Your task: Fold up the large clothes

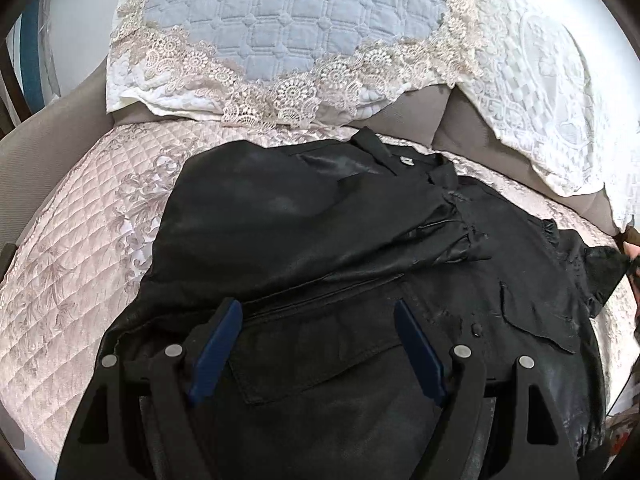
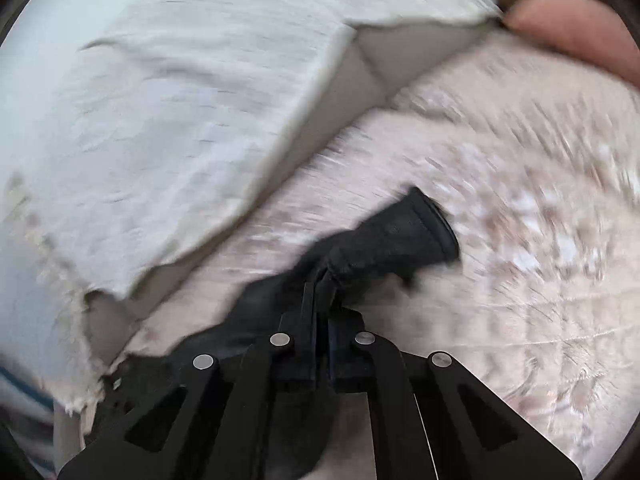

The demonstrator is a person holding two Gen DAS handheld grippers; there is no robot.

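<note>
A black jacket (image 1: 320,220) lies spread on a pale pink quilted seat cover (image 1: 80,260), collar at the far side and one sleeve folded across its chest. My left gripper (image 1: 316,308) hovers over the jacket's near part, its blue pads (image 1: 218,344) wide apart with nothing between them. The other sleeve (image 1: 604,268) stretches out to the right edge of that view. In the blurred right wrist view my right gripper (image 2: 320,292) is shut on that black sleeve (image 2: 400,236) just behind the cuff, which sticks out beyond the fingertips above the pink cover (image 2: 500,280).
A blue quilted cushion with lace trim (image 1: 280,20) leans on the grey backrest (image 1: 412,108) behind the jacket. A white lace throw (image 1: 540,80) drapes at the back right and shows as white cloth (image 2: 160,100) left of the right gripper. A blurred pinkish rounded shape (image 2: 580,20) sits top right.
</note>
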